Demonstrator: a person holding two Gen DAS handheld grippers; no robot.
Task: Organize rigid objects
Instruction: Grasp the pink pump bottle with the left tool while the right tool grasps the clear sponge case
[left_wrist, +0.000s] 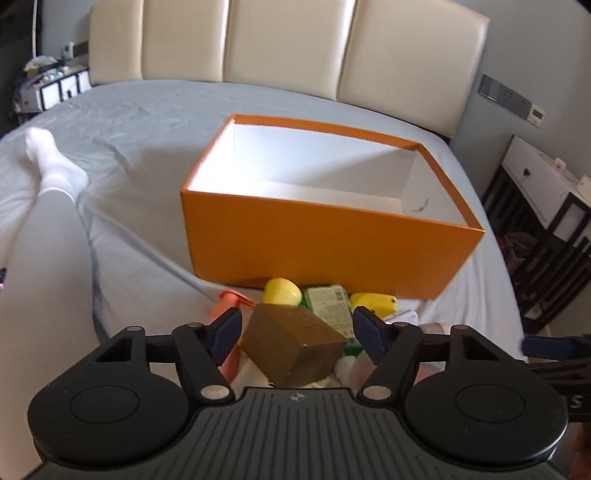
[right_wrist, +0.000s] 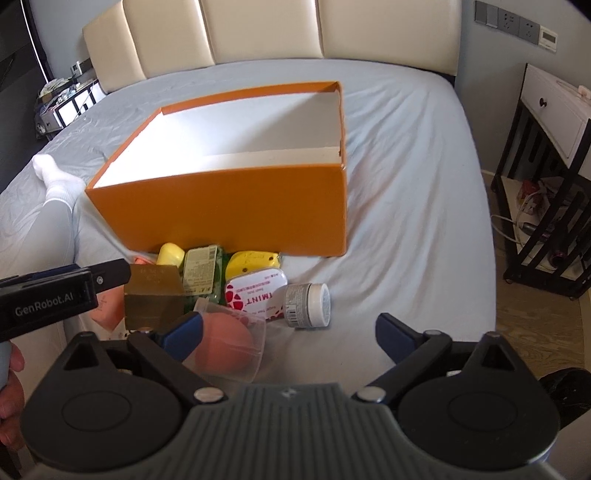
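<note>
An empty orange box (left_wrist: 332, 243) with a white inside stands on the bed; it also shows in the right wrist view (right_wrist: 229, 210). Small objects lie in front of it: a gold-brown box (left_wrist: 295, 343) (right_wrist: 153, 299), a yellow egg shape (left_wrist: 282, 291), a green packet (left_wrist: 328, 304), a yellow case (right_wrist: 253, 263), a red-and-white mint tin (right_wrist: 255, 293), a grey jar (right_wrist: 308, 304) and a clear cup holding a pink ball (right_wrist: 225, 347). My left gripper (left_wrist: 297, 332) is open with the gold-brown box between its fingers. My right gripper (right_wrist: 290, 334) is open above the cup and jar.
The bed has a grey sheet (right_wrist: 406, 184) and a cream headboard (left_wrist: 288, 44). A person's leg with a white sock (left_wrist: 48, 166) lies at the left. A nightstand (right_wrist: 550, 155) stands at the right, beyond the bed edge.
</note>
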